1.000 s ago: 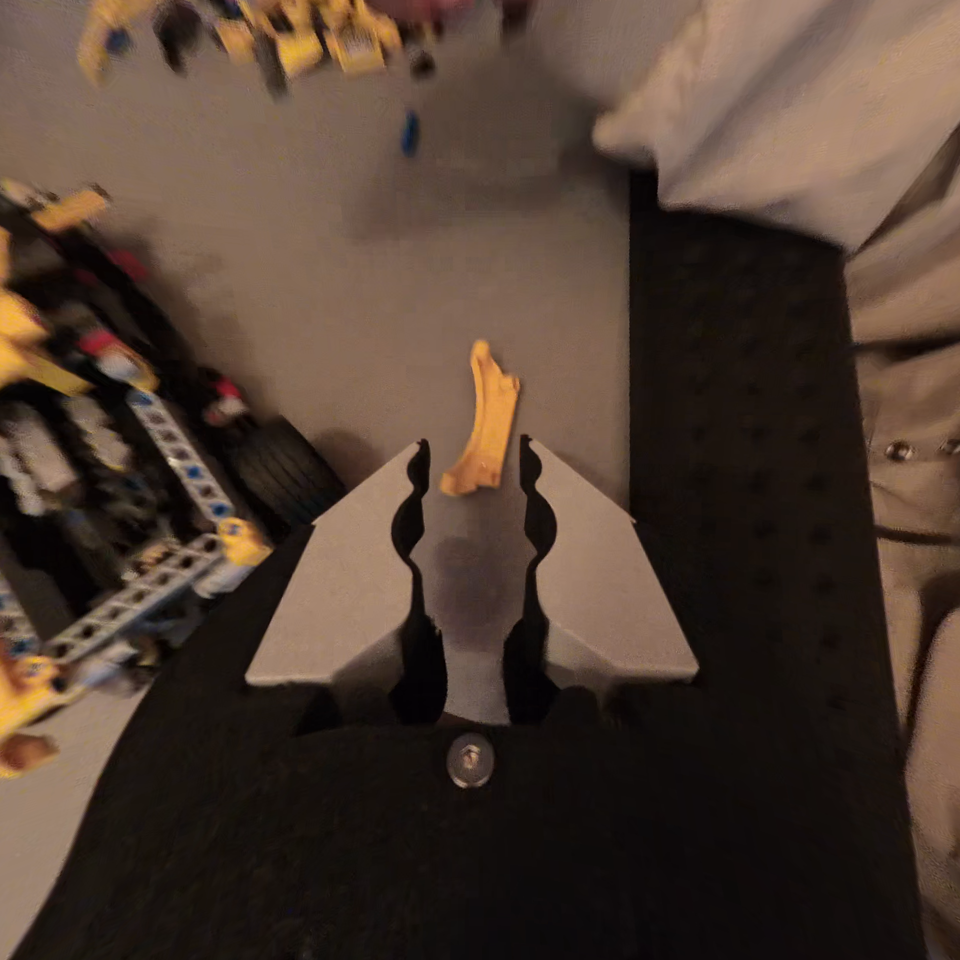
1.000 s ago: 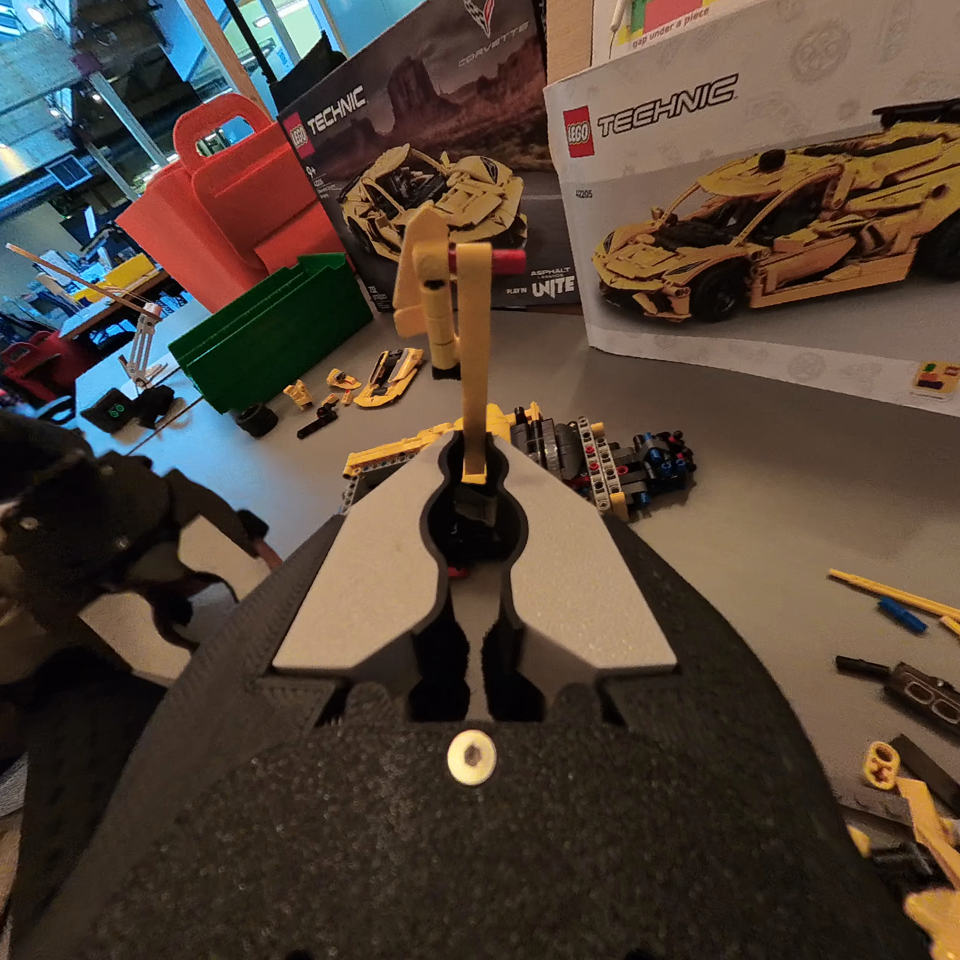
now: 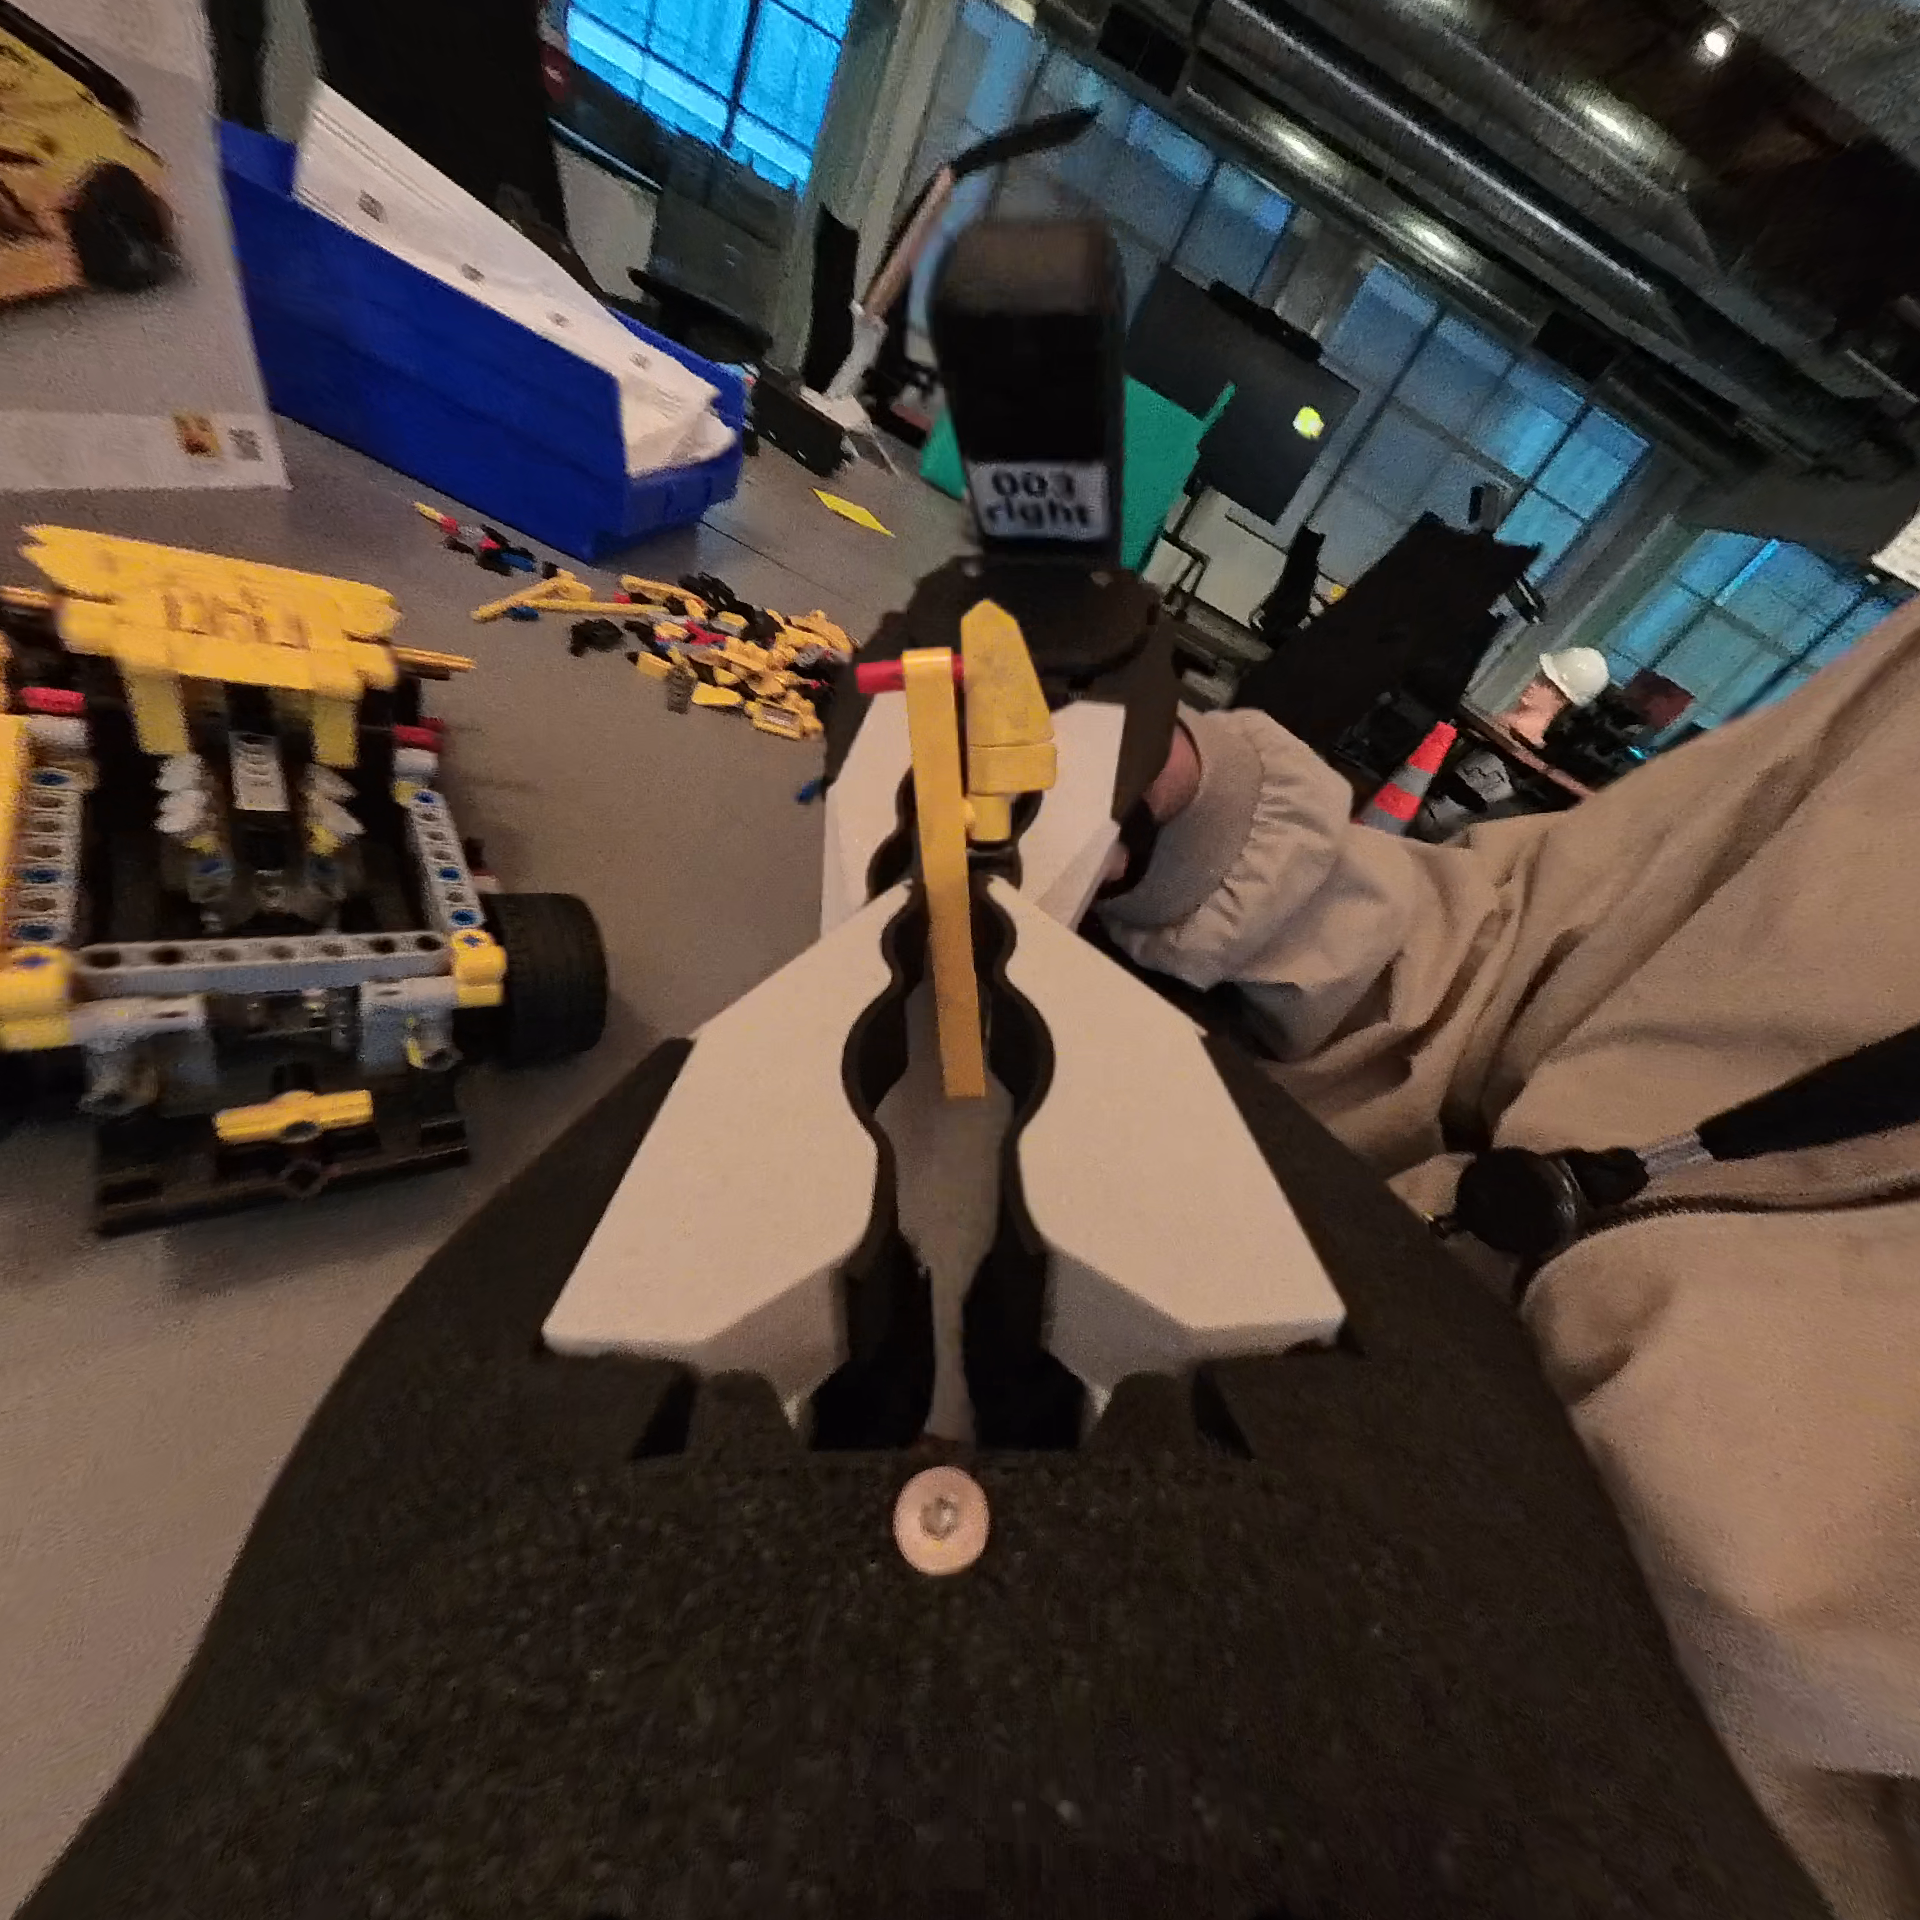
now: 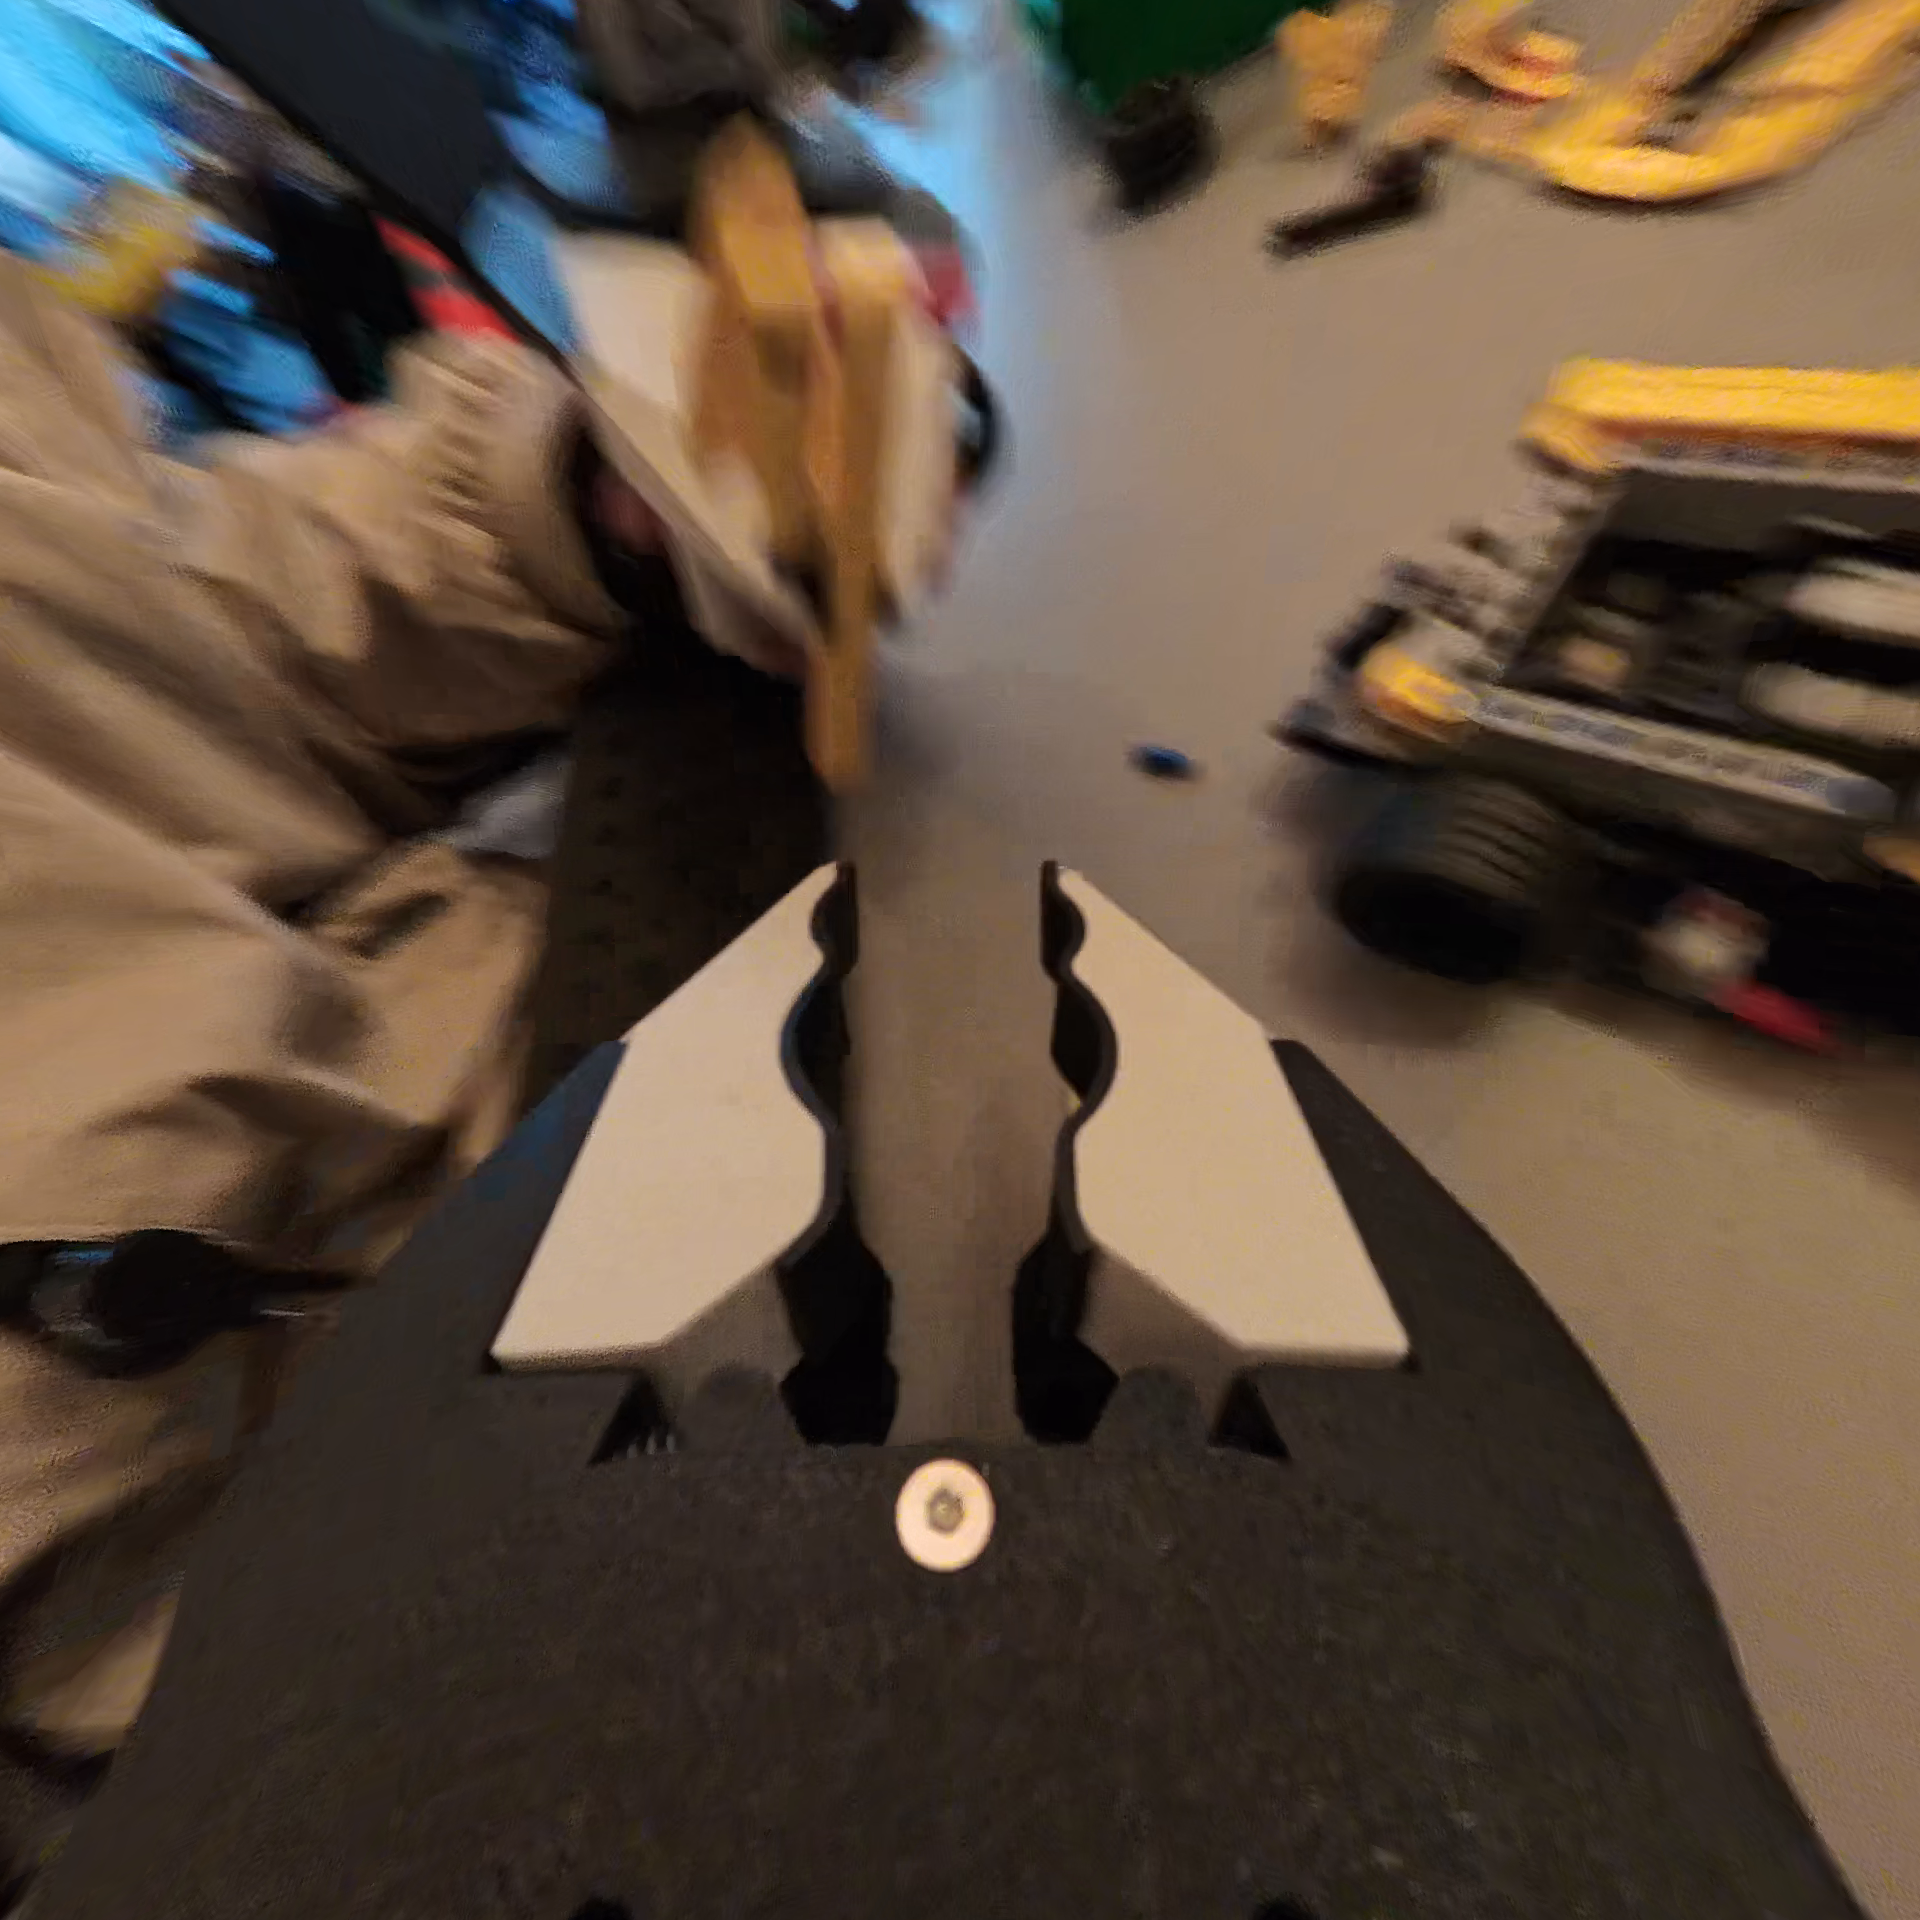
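A yellow brick assembly (image 3: 961, 790) has a long beam, a wedge panel and a red pin. My left gripper (image 3: 948, 909) is shut on the lower end of its beam and holds it upright above the grey table (image 3: 665, 831). The right gripper's black housing (image 3: 1029, 353) faces me just behind the assembly. In the blurred right wrist view, my right gripper (image 4: 945, 873) is open and empty. It sits a short way back from the assembly (image 4: 800, 416), with the left gripper's pale fingers (image 4: 665, 457) behind it.
A part-built yellow and black car model (image 3: 260, 883) stands on the left and also shows in the right wrist view (image 4: 1662, 675). A pile of loose parts (image 3: 717, 655), a blue bin (image 3: 468, 384) and a printed box (image 3: 73, 208) lie beyond. A beige sleeve (image 3: 1455, 935) fills the right.
The assembly passed from my right gripper to my left. The left was open over a curved yellow piece on the table and is now raised and shut. The right has opened and drawn back.
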Tool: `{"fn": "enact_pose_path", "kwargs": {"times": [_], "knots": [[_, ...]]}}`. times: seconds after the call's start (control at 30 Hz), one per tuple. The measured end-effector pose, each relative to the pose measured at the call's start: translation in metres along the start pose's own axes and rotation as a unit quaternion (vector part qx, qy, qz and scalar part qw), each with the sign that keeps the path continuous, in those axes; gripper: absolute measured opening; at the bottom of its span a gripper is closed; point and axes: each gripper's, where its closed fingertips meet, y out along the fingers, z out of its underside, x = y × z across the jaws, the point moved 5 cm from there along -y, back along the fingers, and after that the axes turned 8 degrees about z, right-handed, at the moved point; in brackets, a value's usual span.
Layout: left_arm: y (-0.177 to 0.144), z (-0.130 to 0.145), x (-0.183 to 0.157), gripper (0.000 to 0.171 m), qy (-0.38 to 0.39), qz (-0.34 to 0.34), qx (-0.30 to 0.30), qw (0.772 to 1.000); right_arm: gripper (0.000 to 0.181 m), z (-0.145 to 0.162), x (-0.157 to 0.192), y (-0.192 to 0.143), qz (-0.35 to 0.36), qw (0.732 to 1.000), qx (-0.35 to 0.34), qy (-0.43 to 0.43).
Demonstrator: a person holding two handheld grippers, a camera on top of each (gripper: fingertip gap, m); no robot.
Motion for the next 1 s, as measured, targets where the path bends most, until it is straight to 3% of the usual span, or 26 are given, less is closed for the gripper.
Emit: {"fn": "enact_pose_path", "kwargs": {"times": [0.07,0.17,0.27,0.33,0.47,0.57,0.63,0.8,1.0], "knots": [[-0.019,-0.012,0.013,0.007,-0.007,-0.046,-0.051,0.998,0.046,0.024,-0.030,-0.013,0.111,0.992,0.053,-0.033],[-0.046,-0.020,0.030,0.007,0.004,-0.136,-0.087,0.987,0.054,0.047,-0.031,-0.021,0.114,0.988,0.094,-0.049],[-0.056,-0.024,0.028,0.006,0.021,-0.158,-0.110,0.981,0.059,0.053,-0.025,-0.019,0.150,0.977,0.103,-0.109],[-0.052,-0.020,0.028,0.006,0.010,-0.147,-0.100,0.984,0.055,0.055,-0.021,-0.010,0.165,0.970,0.118,-0.134],[-0.044,-0.015,0.024,0.007,0.025,-0.146,-0.073,0.986,0.015,0.059,-0.018,-0.003,0.191,0.958,0.128,-0.172],[-0.040,-0.013,0.020,0.007,0.040,-0.144,-0.065,0.987,0.014,0.061,-0.022,-0.011,0.222,0.949,0.147,-0.169],[-0.038,-0.012,0.021,0.007,0.035,-0.141,-0.060,0.988,0.002,0.064,-0.035,-0.035,0.255,0.945,0.146,-0.145],[-0.036,-0.012,0.023,0.007,0.031,-0.137,-0.053,0.989,0.000,0.089,-0.086,-0.112,0.315,0.938,0.142,-0.014],[-0.033,-0.009,0.026,0.007,0.031,-0.140,-0.034,0.989,0.000,0.110,-0.123,-0.167,0.404,0.901,0.155,0.001]]}}
